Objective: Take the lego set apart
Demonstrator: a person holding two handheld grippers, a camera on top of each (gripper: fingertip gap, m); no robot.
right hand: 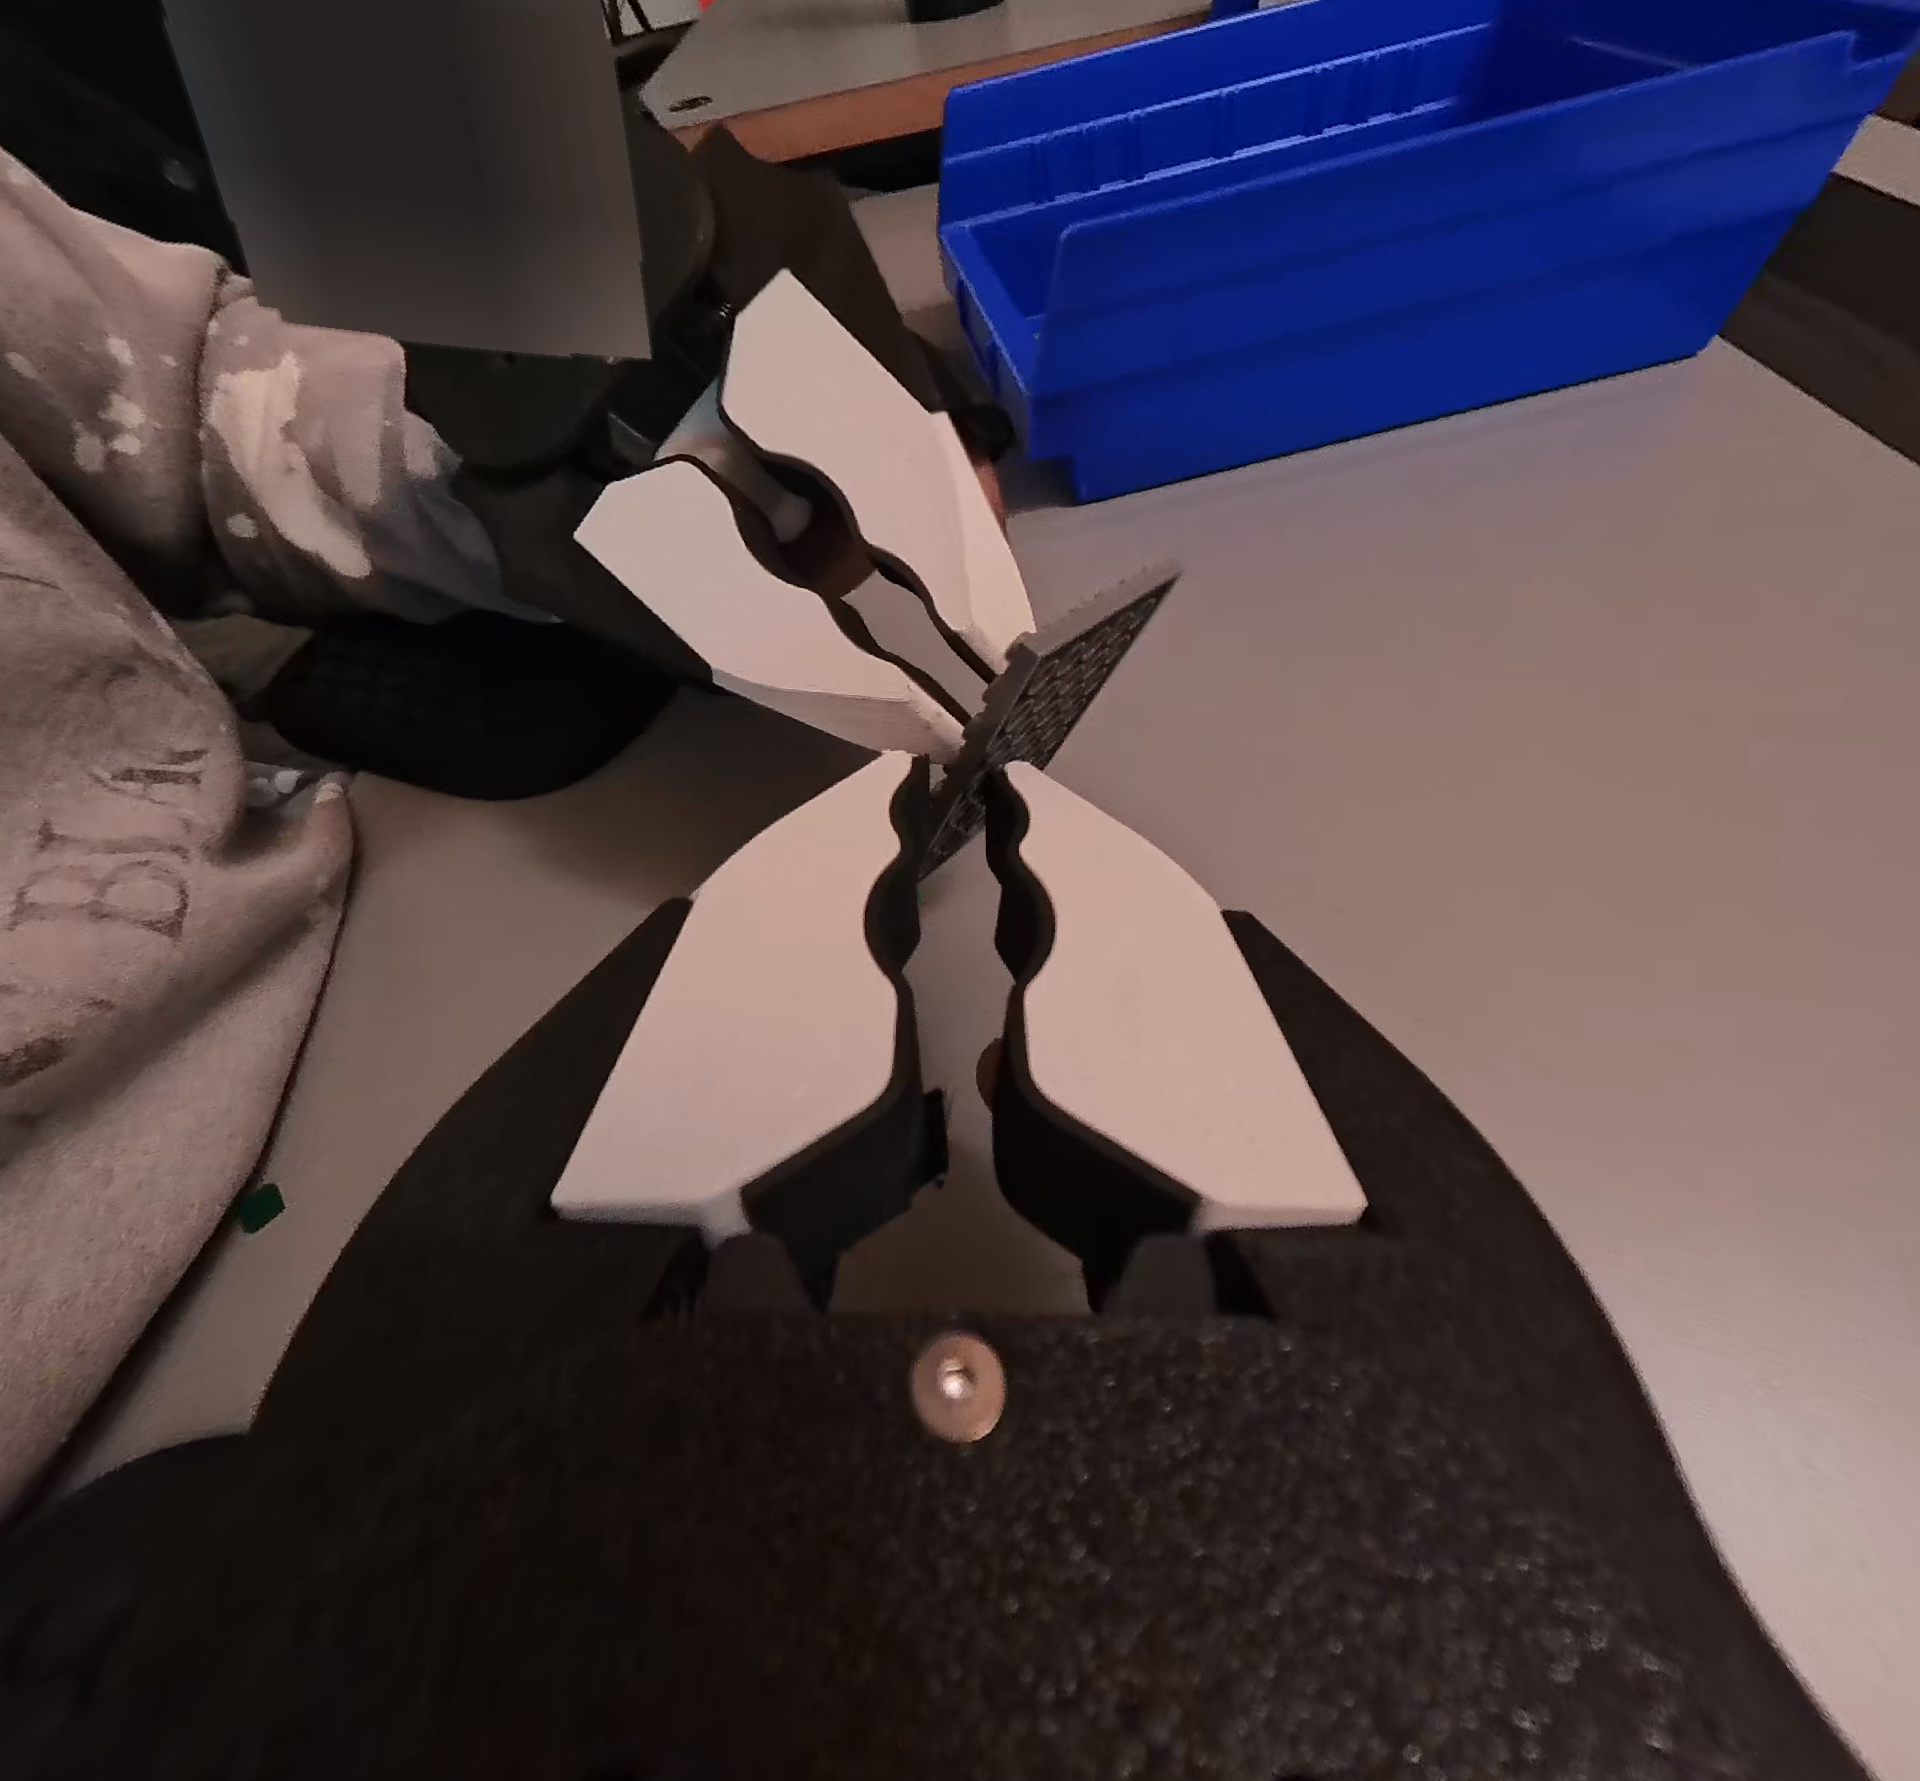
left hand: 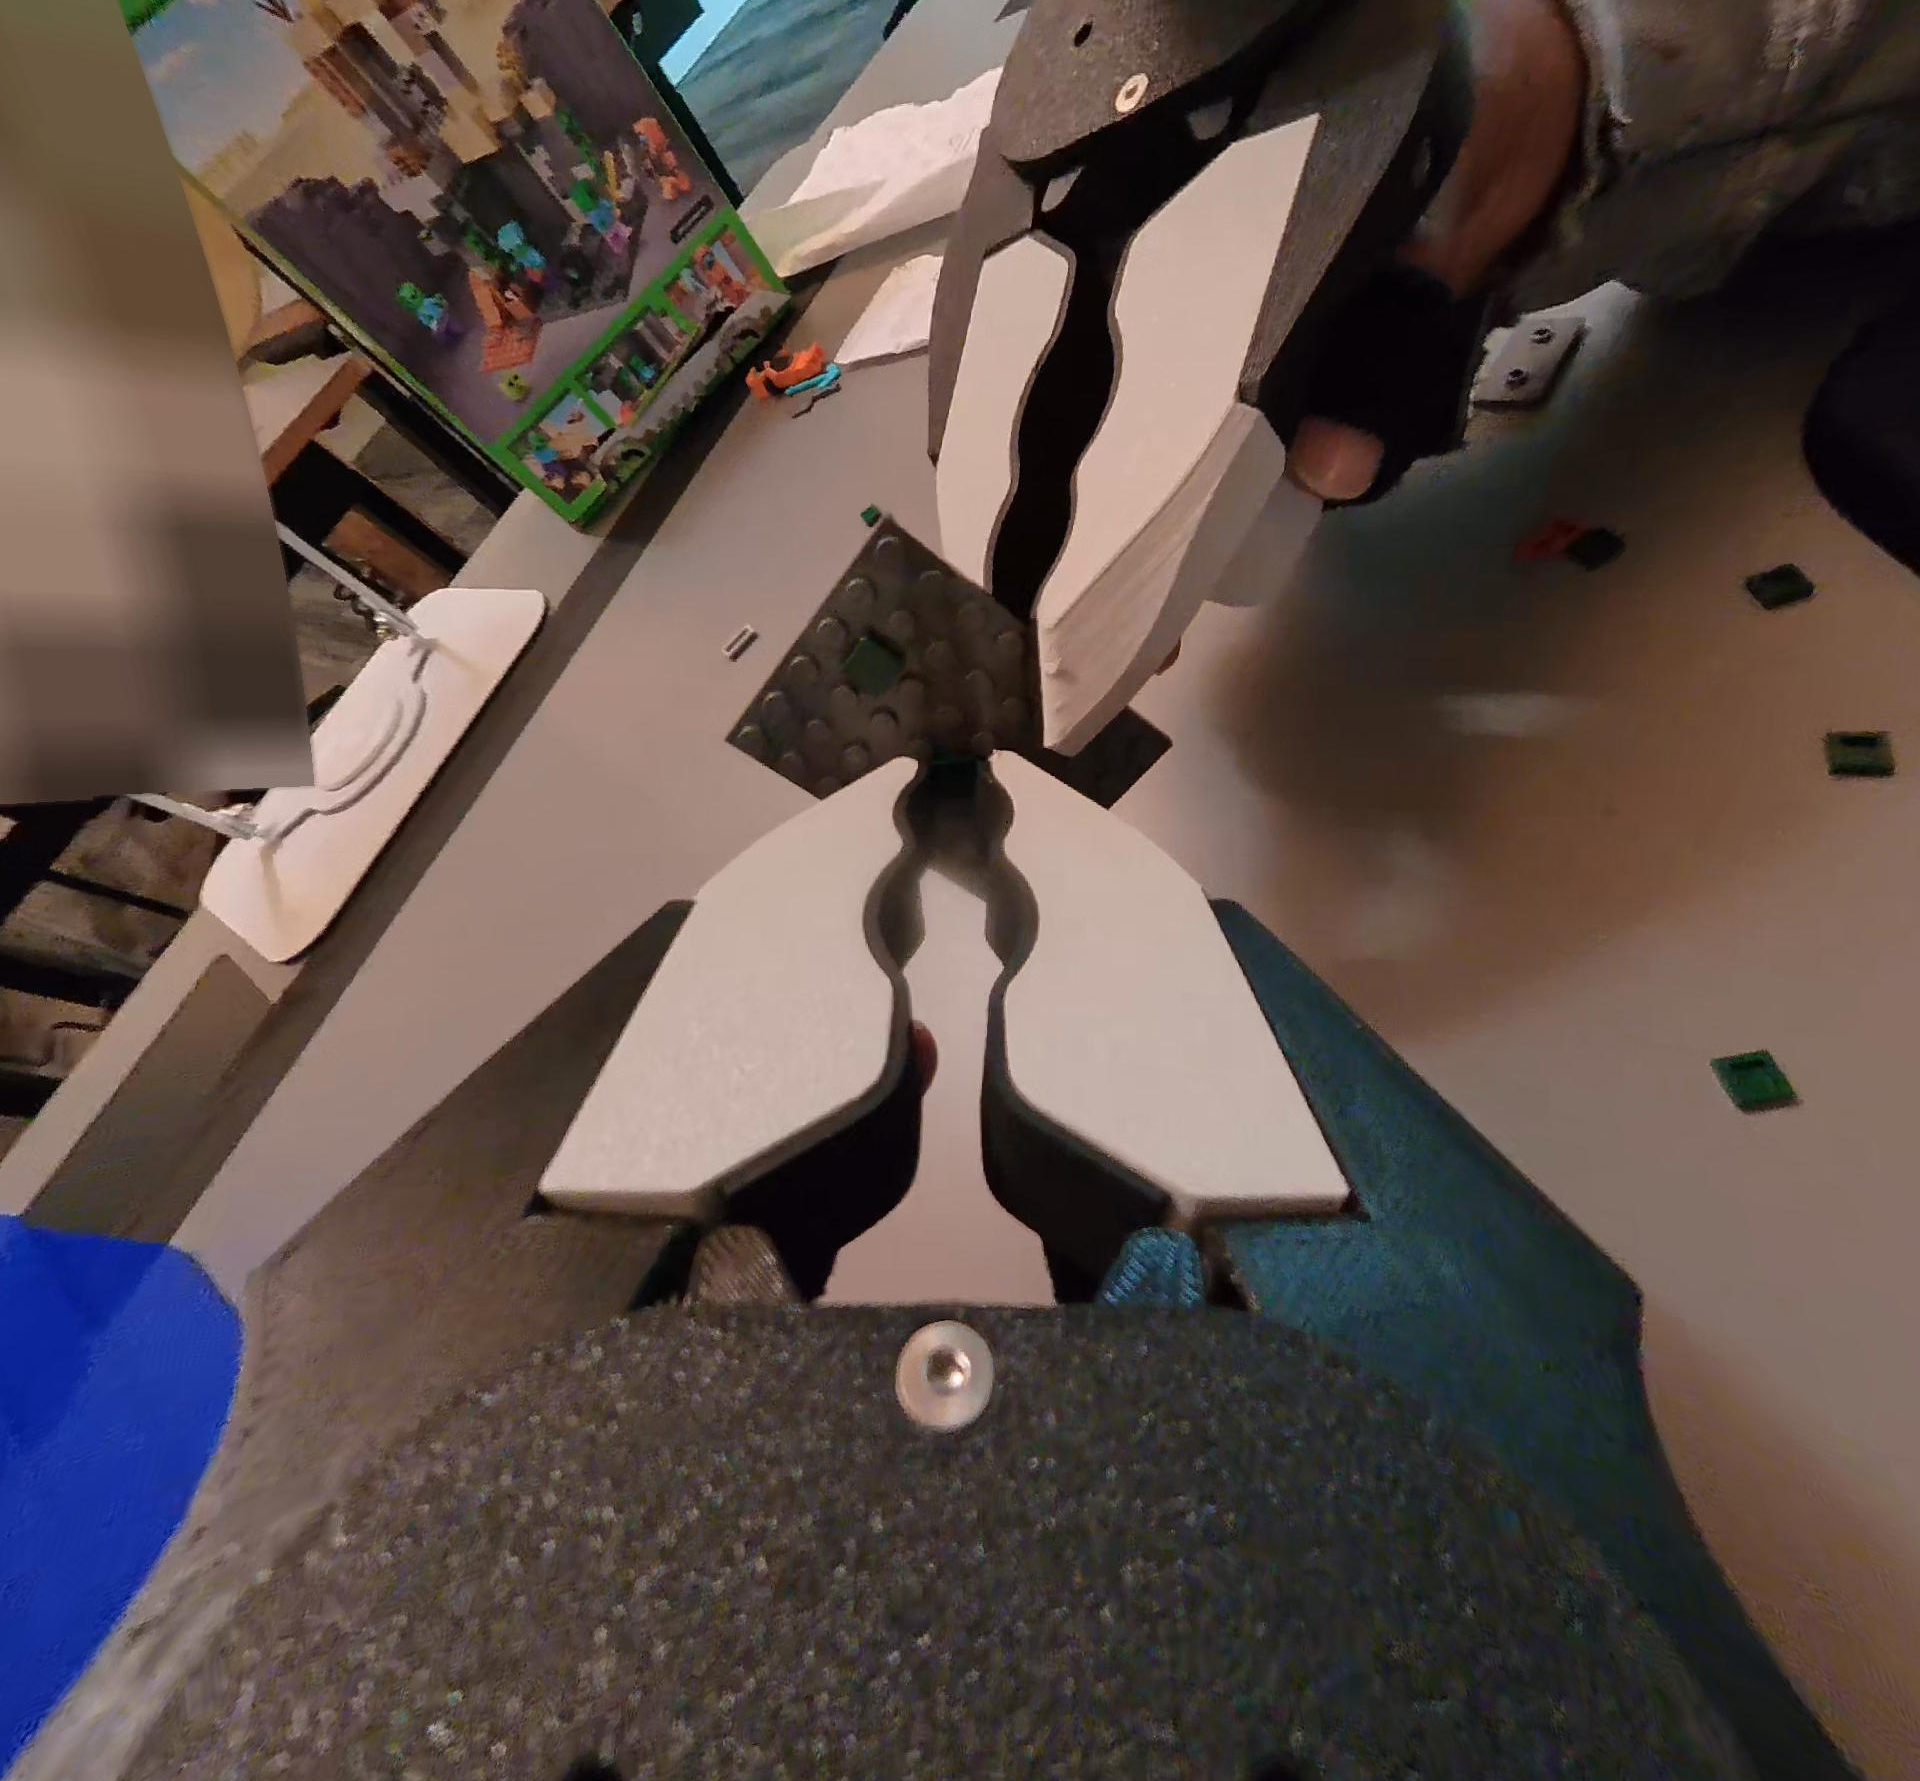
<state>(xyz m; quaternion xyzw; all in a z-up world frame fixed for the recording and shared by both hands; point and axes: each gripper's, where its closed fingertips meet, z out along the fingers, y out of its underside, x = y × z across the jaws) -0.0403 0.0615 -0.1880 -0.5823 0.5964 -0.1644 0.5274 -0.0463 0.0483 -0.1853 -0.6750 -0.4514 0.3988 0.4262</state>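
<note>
A dark grey studded plate (left hand: 831,692) is held in the air between both grippers. A green tile (left hand: 873,666) sits near its middle. My left gripper (left hand: 951,773) is shut on a small green piece (left hand: 954,763) at the plate's near corner. My right gripper (left hand: 1029,630) comes in from above and is shut on the plate's right edge. In the right wrist view my right gripper (right hand: 956,781) clamps the plate (right hand: 1070,671), seen from its underside. The left gripper (right hand: 971,705) meets the plate's edge from the upper left.
A Lego box (left hand: 468,173) stands at the far left, with white papers (left hand: 894,162) and orange pieces (left hand: 790,375) beside it. Loose green tiles (left hand: 1860,752) lie on the table at the right. Blue bins (right hand: 1403,204) stand behind the plate. A person's sleeve (right hand: 156,692) is at the left. Left and right tips are no more than a few centimetres apart.
</note>
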